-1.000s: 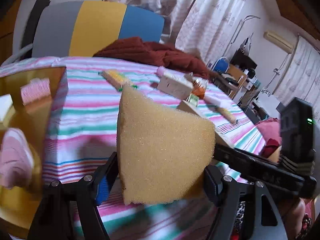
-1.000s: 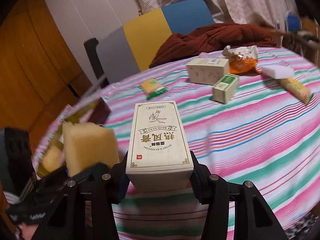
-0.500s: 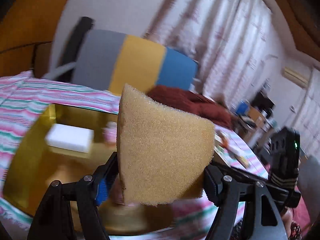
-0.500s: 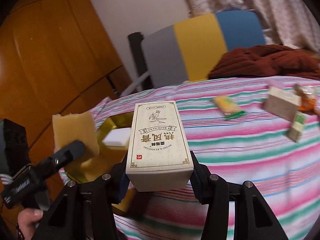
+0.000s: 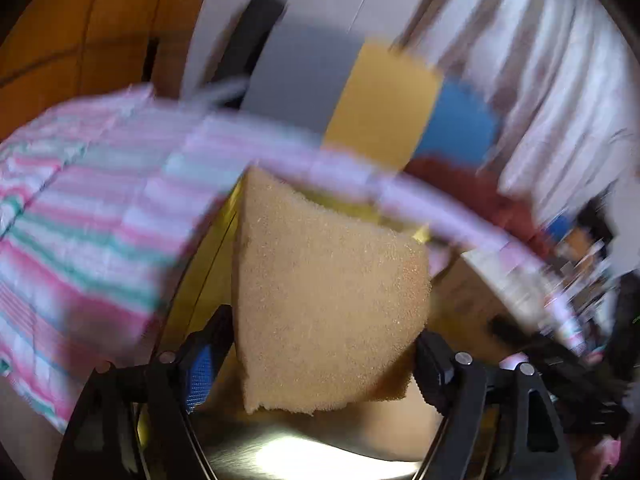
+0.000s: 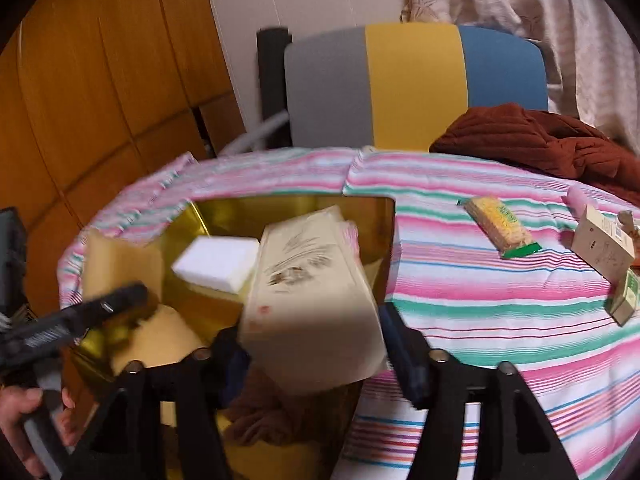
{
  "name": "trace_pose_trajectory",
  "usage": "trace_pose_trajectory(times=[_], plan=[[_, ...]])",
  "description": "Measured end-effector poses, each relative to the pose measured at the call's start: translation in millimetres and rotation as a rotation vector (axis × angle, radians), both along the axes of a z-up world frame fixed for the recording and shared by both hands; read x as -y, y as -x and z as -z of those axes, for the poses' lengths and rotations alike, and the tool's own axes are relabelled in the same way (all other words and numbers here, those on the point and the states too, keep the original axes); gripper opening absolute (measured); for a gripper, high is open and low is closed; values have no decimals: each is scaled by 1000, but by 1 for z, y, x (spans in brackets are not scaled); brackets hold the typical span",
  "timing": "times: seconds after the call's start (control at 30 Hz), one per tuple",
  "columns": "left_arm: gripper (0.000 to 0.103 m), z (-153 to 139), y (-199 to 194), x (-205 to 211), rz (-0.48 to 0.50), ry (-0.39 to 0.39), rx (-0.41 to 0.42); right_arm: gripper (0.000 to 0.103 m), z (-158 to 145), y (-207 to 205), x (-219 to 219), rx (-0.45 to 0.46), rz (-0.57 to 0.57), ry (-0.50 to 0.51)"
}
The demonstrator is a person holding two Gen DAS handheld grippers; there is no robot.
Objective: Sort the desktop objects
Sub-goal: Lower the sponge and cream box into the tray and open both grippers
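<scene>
- The left gripper (image 5: 320, 354) is clenched on a tan wedge-shaped foam sponge (image 5: 324, 300), which fills the space between its black fingers and stands upright (that view is badly blurred).
- In the right wrist view the same sponge (image 6: 120, 260) sits at the left edge of a shiny gold-walled storage box (image 6: 384, 240), above its opening, with a person's hand (image 6: 24, 420) on the gripper's handle below.
- The right gripper (image 6: 316, 356) has its jaws spread; the cream rectangular carton with printed artwork (image 6: 312, 300) lies tilted between them, blurred, and looks clear of the right finger, though contact on the left cannot be told.
- The carton is over the gold box, its far end leaning towards the inside.
- Inside the box lies a white rectangular foam block (image 6: 218, 262), just beside the carton.
- On the pink, green and white striped counter (image 6: 480, 320), well apart from the box, lie a yellow snack packet with a green end (image 6: 500, 228), a pale cardboard box (image 6: 600, 244) and a small green-and-cream box (image 6: 624, 298).
- A rust-brown cloth (image 6: 540, 140) is bunched at the far edge, in front of a grey, yellow and blue chair back (image 6: 412, 84).
</scene>
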State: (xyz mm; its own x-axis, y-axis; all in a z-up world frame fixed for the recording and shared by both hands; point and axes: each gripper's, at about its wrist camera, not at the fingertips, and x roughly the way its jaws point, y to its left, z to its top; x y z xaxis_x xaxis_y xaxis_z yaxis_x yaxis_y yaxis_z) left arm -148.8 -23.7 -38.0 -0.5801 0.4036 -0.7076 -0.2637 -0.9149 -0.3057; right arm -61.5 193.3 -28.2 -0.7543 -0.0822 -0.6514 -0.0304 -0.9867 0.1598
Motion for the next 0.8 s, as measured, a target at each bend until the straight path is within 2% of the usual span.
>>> trace_pose_trajectory(times=[0.1, 0.27, 0.3, 0.37, 0.4, 0.43, 0.6, 0.8], plan=[[86, 9, -10, -2, -6, 48, -39, 75, 3, -11, 0, -22, -11, -3], [87, 9, -19, 9, -17, -47, -28, 76, -6, -35, -16, -80, 6, -4], [87, 7, -21, 12, -31, -59, -36, 74, -10, -37, -20, -93, 12, -1], [87, 2, -25, 14, -65, -71, -62, 59, -18, -42, -22, -118, 3, 1], [87, 0, -27, 15, -79, -75, -69, 48, -21, -41, -21, -124, -10, -10], [87, -3, -29, 16, -88, -84, -75, 43, -23, -39, -18, -125, -25, -30], [87, -14, -32, 17, -64, -131, -88, 42, -14, -22, -6, -72, -77, -61], [87, -15, -43, -6, 3, -59, -97, 41, 5, 1, 14, 2, -143, -86]])
